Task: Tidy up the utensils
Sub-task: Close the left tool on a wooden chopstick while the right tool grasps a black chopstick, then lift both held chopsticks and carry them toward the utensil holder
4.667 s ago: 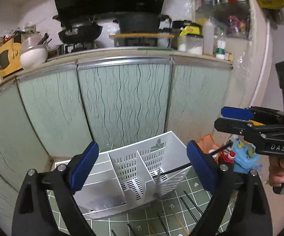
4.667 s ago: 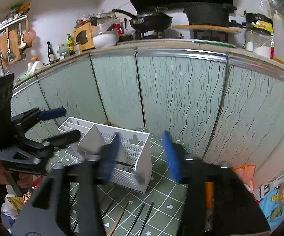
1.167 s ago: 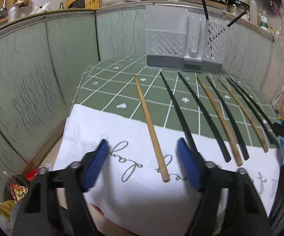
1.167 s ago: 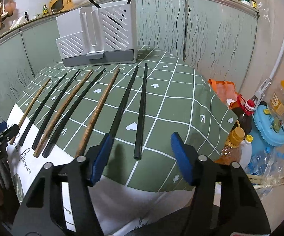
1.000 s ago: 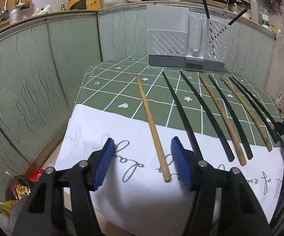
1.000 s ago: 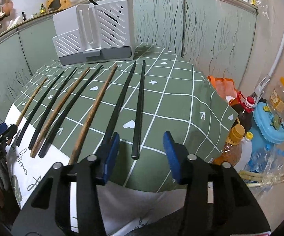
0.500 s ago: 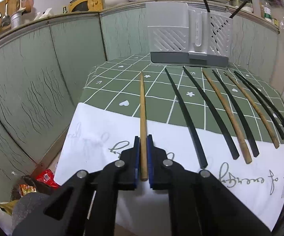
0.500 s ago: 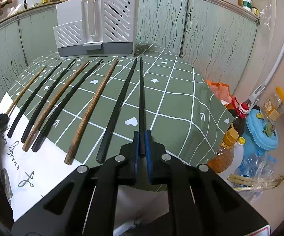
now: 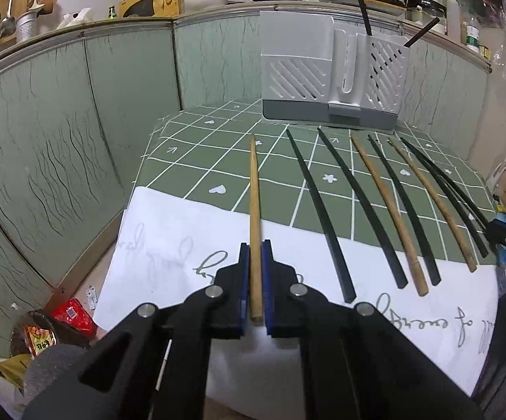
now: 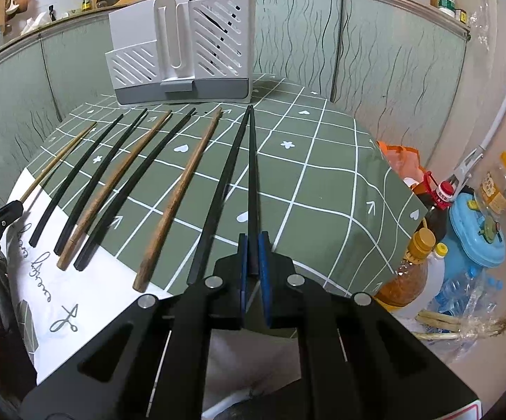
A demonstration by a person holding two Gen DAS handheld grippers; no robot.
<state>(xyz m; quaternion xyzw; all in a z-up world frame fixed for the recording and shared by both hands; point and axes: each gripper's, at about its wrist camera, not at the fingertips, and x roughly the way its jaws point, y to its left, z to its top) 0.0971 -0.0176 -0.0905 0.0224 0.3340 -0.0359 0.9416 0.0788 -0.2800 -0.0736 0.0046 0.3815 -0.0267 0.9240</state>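
chopsticks (image 9: 324,206) side by side on table (image 9: 196,147) | holder (image 9: 330,80) behind

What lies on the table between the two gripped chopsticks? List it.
In the left wrist view, six loose chopsticks: four black, two wooden, between the light wooden chopstick and the black chopstick.

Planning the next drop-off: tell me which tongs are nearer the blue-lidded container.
Right. The right tongs grip the black chopstick at the table's edge beside the blue-lidded container; the left tongs hold the wooden chopstick at the opposite end.
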